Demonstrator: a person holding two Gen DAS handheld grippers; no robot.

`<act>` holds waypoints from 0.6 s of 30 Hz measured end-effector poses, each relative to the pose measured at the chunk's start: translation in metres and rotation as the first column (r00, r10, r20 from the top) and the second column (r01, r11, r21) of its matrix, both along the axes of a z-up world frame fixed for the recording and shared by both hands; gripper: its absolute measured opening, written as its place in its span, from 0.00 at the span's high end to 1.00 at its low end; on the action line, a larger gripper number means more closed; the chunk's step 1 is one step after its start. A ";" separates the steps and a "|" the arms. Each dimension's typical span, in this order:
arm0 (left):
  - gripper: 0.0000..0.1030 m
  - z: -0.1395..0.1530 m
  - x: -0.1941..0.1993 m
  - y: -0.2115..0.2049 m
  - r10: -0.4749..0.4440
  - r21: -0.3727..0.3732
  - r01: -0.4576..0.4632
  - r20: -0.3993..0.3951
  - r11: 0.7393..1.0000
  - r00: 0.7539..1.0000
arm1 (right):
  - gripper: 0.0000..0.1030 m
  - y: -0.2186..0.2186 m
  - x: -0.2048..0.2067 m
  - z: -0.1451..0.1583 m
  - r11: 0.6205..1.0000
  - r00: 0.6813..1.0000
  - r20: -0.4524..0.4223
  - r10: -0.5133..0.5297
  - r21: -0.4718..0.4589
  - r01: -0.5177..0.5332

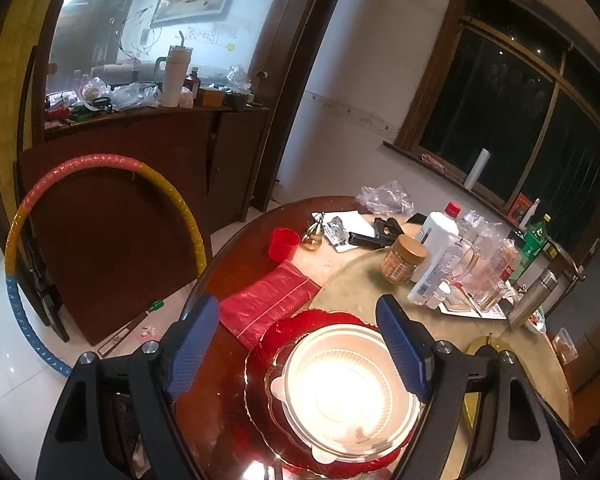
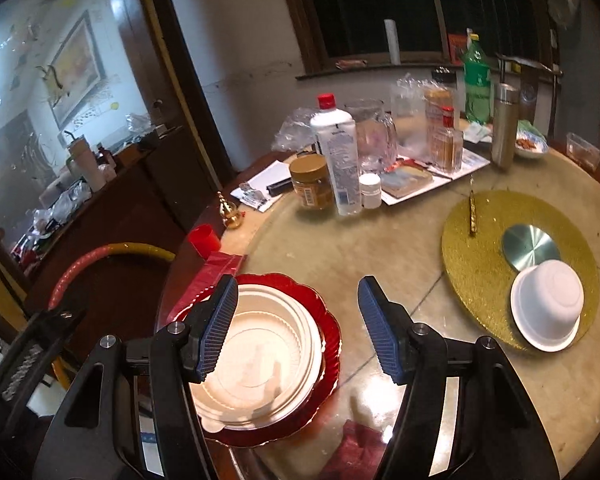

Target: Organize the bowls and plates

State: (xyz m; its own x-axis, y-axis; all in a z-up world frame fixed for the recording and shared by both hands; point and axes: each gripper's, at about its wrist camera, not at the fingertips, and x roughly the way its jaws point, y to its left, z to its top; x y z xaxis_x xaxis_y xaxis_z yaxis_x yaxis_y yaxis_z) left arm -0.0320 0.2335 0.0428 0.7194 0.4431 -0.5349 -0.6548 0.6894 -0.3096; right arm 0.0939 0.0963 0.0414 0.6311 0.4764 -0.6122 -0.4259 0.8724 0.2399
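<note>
A red scalloped plate (image 1: 260, 356) lies at the near edge of the round table, with a clear glass plate and a white ribbed plate (image 1: 352, 396) stacked on it. The stack also shows in the right wrist view (image 2: 260, 364). My left gripper (image 1: 300, 344) is open and empty above the stack. My right gripper (image 2: 296, 328) is open and empty, just right of the stack. A white bowl (image 2: 548, 308) lies upside down on a gold round mat (image 2: 480, 240), beside a small metal disc (image 2: 530, 246).
Bottles, a peanut butter jar (image 2: 311, 184), a glass mug and papers crowd the table's far side. A red cup (image 1: 284, 243) and red plastic bag (image 1: 268, 300) lie left of the stack. A hula hoop (image 1: 100, 208) leans on a board left of the table.
</note>
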 end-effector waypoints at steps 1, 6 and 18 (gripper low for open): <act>0.22 0.000 0.001 -0.001 -0.003 0.002 0.003 -0.005 1.000 1.000 | 0.39 -0.001 -0.001 0.001 1.000 1.000 0.000 -0.001 -0.004 0.001; 0.22 -0.002 0.003 -0.009 -0.042 0.012 0.042 -0.025 0.999 0.999 | 0.39 -0.004 -0.013 -0.007 0.998 1.000 -0.024 0.010 -0.056 -0.011; 0.21 -0.002 -0.006 -0.014 -0.073 0.033 0.074 -0.039 0.997 0.997 | 0.39 -0.010 -0.015 -0.023 0.998 0.991 -0.131 0.004 -0.063 -0.012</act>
State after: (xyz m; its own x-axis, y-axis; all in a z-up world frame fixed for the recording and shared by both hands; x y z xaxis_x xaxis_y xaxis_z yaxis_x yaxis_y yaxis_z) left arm -0.0379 0.2200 0.0404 0.7306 0.4084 -0.5472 -0.6125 0.7462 -0.2609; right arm 0.0789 0.0861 0.0185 0.5397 0.4390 -0.7183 -0.4016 0.8842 0.2386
